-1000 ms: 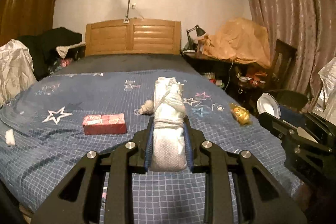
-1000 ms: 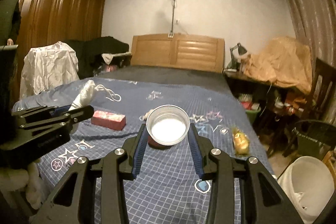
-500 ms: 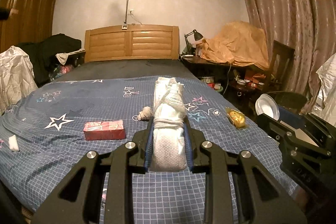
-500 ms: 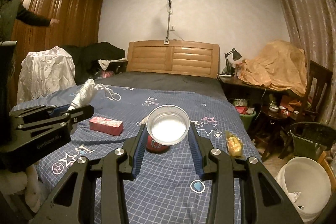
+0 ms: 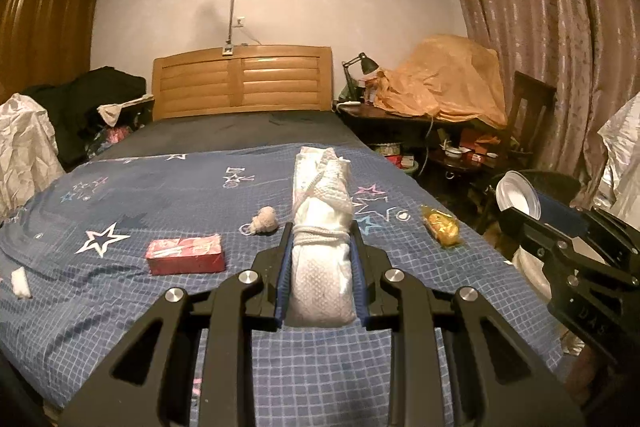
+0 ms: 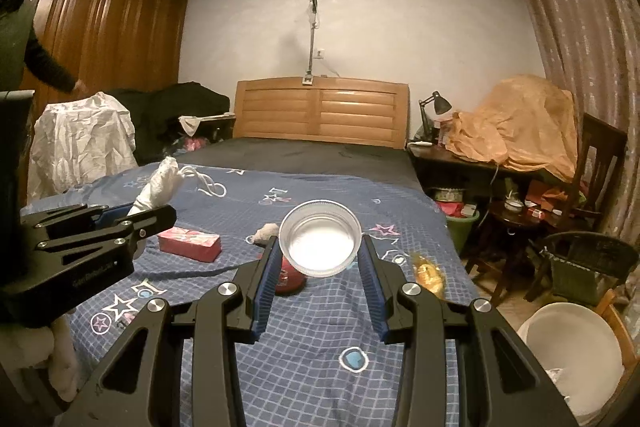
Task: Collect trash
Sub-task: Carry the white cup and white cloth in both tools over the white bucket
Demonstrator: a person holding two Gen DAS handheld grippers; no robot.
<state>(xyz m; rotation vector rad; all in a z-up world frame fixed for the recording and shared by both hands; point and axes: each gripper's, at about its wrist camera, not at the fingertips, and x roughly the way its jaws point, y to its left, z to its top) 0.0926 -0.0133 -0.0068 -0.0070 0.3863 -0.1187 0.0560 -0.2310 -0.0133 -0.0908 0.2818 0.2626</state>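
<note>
My left gripper is shut on a rolled white cloth bundle tied with string, held above the blue star bedspread. The bundle also shows in the right wrist view. My right gripper is shut on a round clear plastic cup with a red base, held above the bed. The cup also shows at the right of the left wrist view. On the bed lie a red box, a small grey wad, a yellow wrapper and a white scrap.
A white bin stands on the floor at the right of the bed. A dark chair, a cluttered side table and a desk under an orange cover line the right side. A wardrobe and draped clothes are at the left.
Both grippers have risen and tilted slightly up, each keeping its hold. The bed and its items sit lower and farther in both views.
</note>
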